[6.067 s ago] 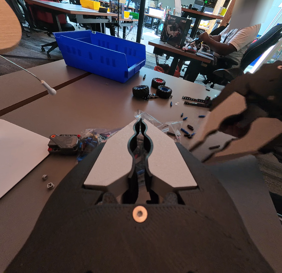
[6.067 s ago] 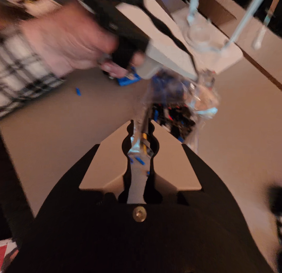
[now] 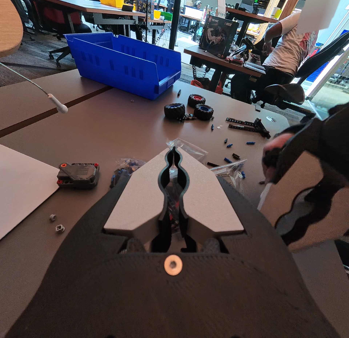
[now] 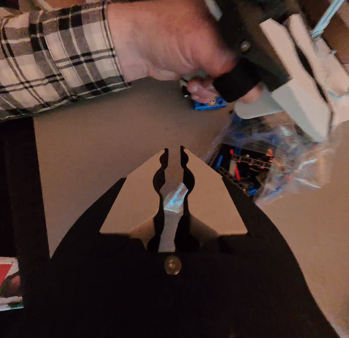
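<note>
Right wrist view shows your right gripper (image 4: 172,149), which pinched the bag's edge before, now with tips slightly apart and only a clear plastic strip (image 4: 174,200) in the gap, while at two o'clock your left gripper (image 4: 329,134) stays pressed on the bag of small parts (image 4: 264,164).

Two grippers working over a bag of parts

The right gripper (image 4: 173,149) is hovering slightly parted above the table (image 4: 105,140) while the left gripper (image 4: 328,125) is clamping the clear bag (image 4: 283,159)
</note>
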`<move>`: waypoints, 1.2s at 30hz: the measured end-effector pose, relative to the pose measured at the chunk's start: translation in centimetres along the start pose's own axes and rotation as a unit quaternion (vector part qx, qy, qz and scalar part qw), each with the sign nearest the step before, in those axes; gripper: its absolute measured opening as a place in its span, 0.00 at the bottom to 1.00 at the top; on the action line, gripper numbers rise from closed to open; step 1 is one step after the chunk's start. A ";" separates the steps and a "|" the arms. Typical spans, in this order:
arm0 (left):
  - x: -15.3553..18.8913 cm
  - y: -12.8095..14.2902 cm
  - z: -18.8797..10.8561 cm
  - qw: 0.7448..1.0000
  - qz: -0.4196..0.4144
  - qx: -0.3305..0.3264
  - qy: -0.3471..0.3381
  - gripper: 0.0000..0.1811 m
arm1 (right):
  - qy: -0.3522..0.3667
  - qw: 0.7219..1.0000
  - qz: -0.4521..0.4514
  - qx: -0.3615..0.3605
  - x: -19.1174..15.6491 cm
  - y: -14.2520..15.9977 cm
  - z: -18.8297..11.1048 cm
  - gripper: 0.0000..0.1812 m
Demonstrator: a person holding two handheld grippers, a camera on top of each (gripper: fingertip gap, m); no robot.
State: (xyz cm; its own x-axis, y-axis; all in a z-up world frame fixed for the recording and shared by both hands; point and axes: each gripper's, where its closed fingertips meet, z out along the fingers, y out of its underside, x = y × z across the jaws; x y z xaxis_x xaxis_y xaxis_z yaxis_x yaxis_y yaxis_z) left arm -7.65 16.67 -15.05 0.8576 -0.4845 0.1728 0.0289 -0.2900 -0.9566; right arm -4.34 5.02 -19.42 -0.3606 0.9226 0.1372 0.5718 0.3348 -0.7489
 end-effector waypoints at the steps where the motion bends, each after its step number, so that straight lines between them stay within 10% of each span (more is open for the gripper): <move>1: 0.0 0.0 0.0 1.000 0.001 -0.001 0.000 0.00 | -0.013 1.000 0.009 -0.015 -0.6 0.6 1.0 0.07; 19: 0.1 -0.3 -0.2 1.000 0.002 0.005 0.001 0.00 | 0.041 0.992 0.096 -0.069 2.5 4.3 5.1 0.04; 36: 0.1 -0.3 -0.1 1.000 0.002 0.006 0.000 0.00 | 0.113 0.990 0.087 -0.004 6.7 1.3 -1.2 0.13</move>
State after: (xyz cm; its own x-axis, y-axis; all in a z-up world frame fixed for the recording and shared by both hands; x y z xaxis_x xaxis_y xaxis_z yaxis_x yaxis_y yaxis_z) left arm -7.68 16.60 -14.71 0.8579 -0.4849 0.1696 0.0319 -0.2793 -0.9597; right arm -5.18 11.90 -18.72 -0.0837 0.9853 0.1489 0.6169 0.1686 -0.7688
